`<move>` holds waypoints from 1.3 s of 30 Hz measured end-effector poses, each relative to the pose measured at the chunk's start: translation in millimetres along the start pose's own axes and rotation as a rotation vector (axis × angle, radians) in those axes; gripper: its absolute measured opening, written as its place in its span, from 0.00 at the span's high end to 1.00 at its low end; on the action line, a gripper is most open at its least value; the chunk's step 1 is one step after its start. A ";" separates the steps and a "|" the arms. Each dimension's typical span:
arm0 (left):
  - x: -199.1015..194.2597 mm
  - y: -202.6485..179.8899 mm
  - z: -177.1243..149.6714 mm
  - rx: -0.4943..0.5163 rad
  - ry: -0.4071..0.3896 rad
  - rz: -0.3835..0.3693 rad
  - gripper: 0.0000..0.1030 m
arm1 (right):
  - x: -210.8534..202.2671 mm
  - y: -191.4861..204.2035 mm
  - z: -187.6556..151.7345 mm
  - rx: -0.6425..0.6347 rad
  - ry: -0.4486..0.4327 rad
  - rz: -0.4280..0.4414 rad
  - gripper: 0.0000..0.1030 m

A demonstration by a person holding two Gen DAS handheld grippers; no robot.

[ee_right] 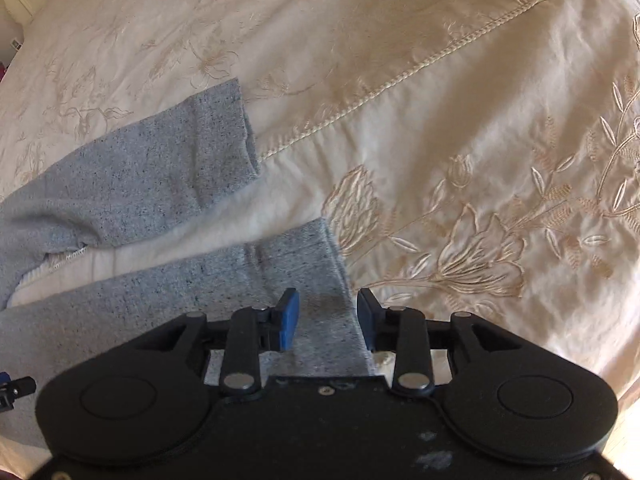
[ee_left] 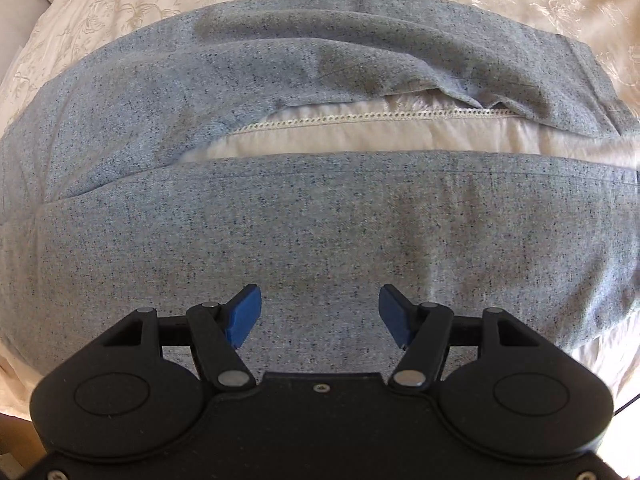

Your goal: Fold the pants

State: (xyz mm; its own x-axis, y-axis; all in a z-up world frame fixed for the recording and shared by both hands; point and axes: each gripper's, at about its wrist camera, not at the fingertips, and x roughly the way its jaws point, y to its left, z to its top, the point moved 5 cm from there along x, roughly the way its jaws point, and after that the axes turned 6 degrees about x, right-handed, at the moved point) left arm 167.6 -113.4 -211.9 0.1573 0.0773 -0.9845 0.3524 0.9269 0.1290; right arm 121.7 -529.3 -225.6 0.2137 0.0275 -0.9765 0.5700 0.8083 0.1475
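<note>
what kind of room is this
Most likely a bedroom: the grey speckled pants lie spread on a cream embroidered bedspread with a lace seam, covering what looks like a wide bed.

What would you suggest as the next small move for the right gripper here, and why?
Probably lower the right gripper and close on the near leg's hem. Its jaws are open right over that cuff, the pants lie spread with both legs apart on the bedspread, and the left gripper hovers open, holding nothing.
</note>
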 end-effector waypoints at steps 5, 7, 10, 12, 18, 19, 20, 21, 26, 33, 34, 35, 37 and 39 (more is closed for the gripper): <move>3.5 -17.7 -3.0 0.008 0.015 0.004 0.36 | 27.7 -8.4 5.8 0.009 0.087 0.091 0.64; 0.9 -22.9 -3.7 0.013 0.011 0.008 0.36 | 29.8 -1.9 6.4 -0.013 0.132 0.136 0.96; -5.6 -28.5 -1.7 0.023 -0.019 0.009 0.36 | 15.7 9.7 19.2 -0.008 0.098 0.139 0.97; -10.0 -32.4 1.8 0.032 -0.051 0.011 0.36 | 11.2 9.6 34.5 0.027 0.046 0.152 0.97; -7.3 -42.9 11.3 0.041 -0.081 0.014 0.36 | 31.0 6.7 52.4 0.049 0.060 0.115 0.94; -6.7 -44.0 10.6 0.048 -0.087 0.020 0.36 | 27.8 4.2 48.1 0.062 0.050 0.126 0.90; -5.4 -44.8 9.4 0.053 -0.088 0.025 0.36 | 24.6 1.2 45.7 0.075 0.052 0.137 0.84; -3.4 -44.8 7.6 0.056 -0.085 0.026 0.36 | 22.9 -1.1 37.7 0.092 0.063 0.163 0.69; 1.0 -44.1 -2.4 0.059 -0.055 0.014 0.36 | 5.0 -25.0 0.0 0.097 0.073 0.188 0.65; 0.4 -41.4 -6.7 0.071 -0.051 0.011 0.36 | 18.7 -21.7 -20.3 0.112 0.101 0.215 0.63; 0.4 -41.0 -6.7 0.075 -0.053 0.013 0.36 | 19.0 -19.2 -22.4 0.110 0.098 0.216 0.68; 0.3 -40.4 -6.6 0.077 -0.054 0.012 0.36 | 17.7 -16.9 -24.1 0.105 0.102 0.222 0.74; -1.0 -39.4 -6.3 0.079 -0.060 0.008 0.36 | 10.7 -7.9 -26.4 0.092 0.110 0.187 0.96; -2.6 -38.5 -5.4 0.080 -0.069 -0.001 0.36 | -4.4 -6.4 -27.2 0.076 0.085 0.104 0.96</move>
State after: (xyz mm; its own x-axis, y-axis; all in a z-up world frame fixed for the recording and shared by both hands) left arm 148.6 -147.4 -214.9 0.2193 0.0477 -0.9745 0.4252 0.8943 0.1394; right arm 95.5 -518.6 -226.6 0.2089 0.1613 -0.9645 0.6073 0.7517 0.2572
